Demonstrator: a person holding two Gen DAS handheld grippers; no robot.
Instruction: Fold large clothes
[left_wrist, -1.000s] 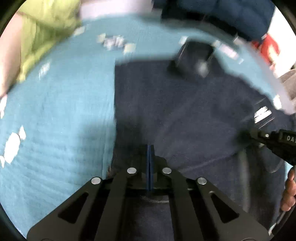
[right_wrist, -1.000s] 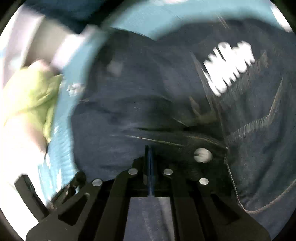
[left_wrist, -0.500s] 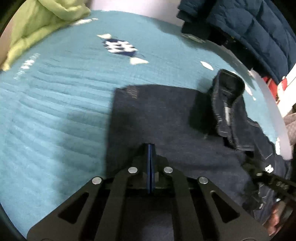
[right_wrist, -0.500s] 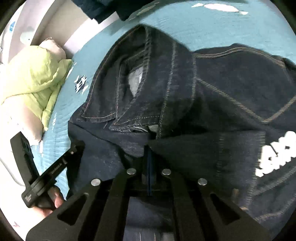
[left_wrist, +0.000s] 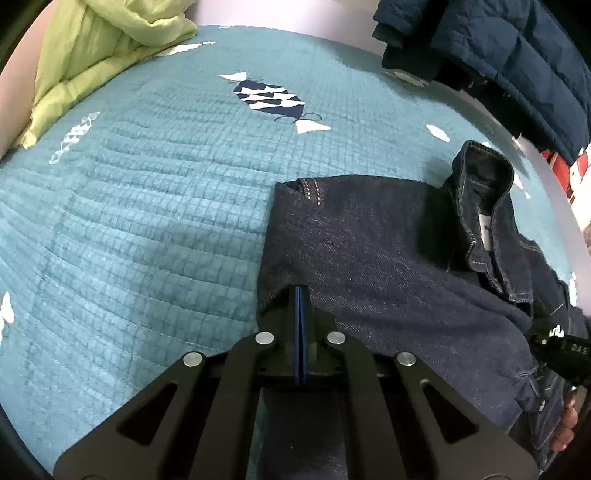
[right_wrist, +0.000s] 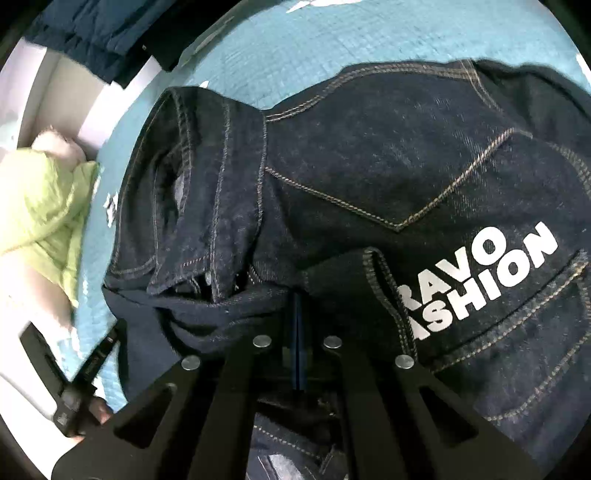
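Left wrist view: the left claw (left_wrist: 301, 317), its blue pads pressed together on a pinch of cloth, holds the near edge of the dark indigo denim jacket (left_wrist: 369, 251), which lies on the teal quilted bedspread (left_wrist: 147, 221) in the centre and right of the frame. The jacket runs up and to the right from the claw; its stitched collar (left_wrist: 484, 192) stands at the right, and its folded left edge runs up the middle of the frame. The other handheld device shows at the right edge.

Right wrist view: the right claw (right_wrist: 297, 332), likewise clamped shut on denim, grips a bunched fold at lower centre. The back panel with white lettering (right_wrist: 480, 280) spreads to the right; the collar lies upper left. A lime-green duvet (right_wrist: 44, 206) sits at the left edge.

Judged step: laying a folded layer down; the left claw is nearer the free folded edge, the right nearer the collar.

Against the earlier frames, both views have sharpened from blur, the jacket lies lower and flatter, and more bedspread shows.
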